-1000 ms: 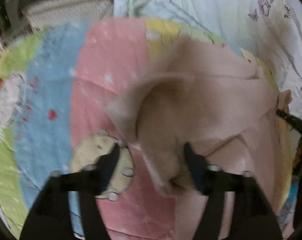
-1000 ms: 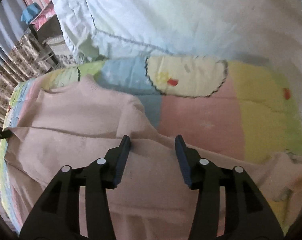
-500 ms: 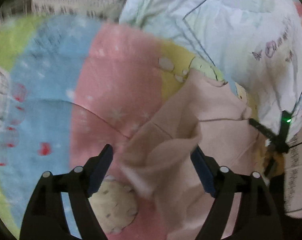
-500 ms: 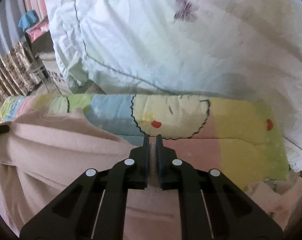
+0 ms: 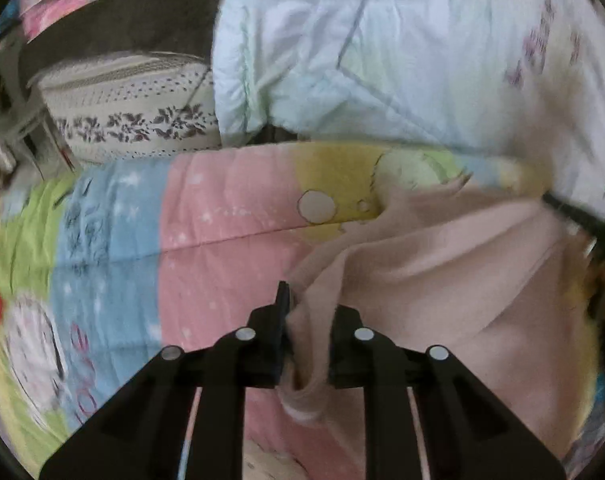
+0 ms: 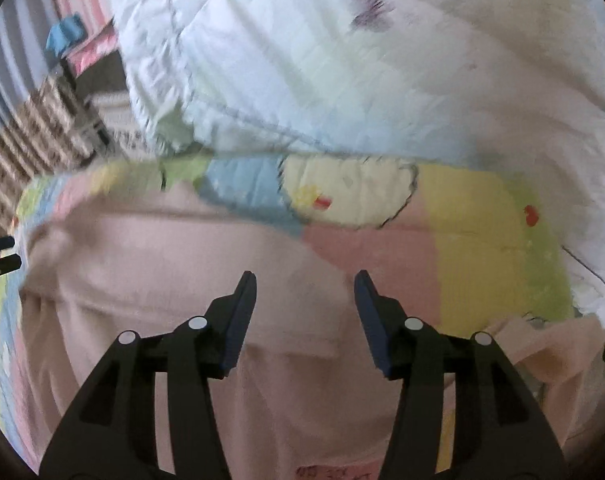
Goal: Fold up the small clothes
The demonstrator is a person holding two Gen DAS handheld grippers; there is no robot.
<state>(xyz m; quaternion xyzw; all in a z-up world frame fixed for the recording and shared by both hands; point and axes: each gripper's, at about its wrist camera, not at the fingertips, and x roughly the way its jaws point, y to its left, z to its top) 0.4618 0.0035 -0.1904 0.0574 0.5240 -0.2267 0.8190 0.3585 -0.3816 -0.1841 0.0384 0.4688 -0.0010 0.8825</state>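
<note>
A pale pink garment (image 5: 462, 272) lies spread on a colourful padded mat (image 5: 222, 220). My left gripper (image 5: 308, 304) is at the garment's left edge, its jaws closing on a raised fold of the cloth. The fold is pinched between the pads and hides the right one. In the right wrist view the same garment (image 6: 162, 264) lies flat under my right gripper (image 6: 305, 280). Its jaws are opening and stand apart above the cloth, with nothing held between the pads.
A bulky white duvet (image 5: 382, 60) is heaped behind the mat and fills the top of the right wrist view too (image 6: 342, 60). A flower-patterned pillow (image 5: 134, 112) lies at the back left. More pale cloth (image 6: 542, 344) is bunched at the mat's right edge.
My left gripper went from wide open around the cloth to closed on a fold of it, after shifting across the mat. My right gripper pinched the garment half a second ago, then let go and rose.
</note>
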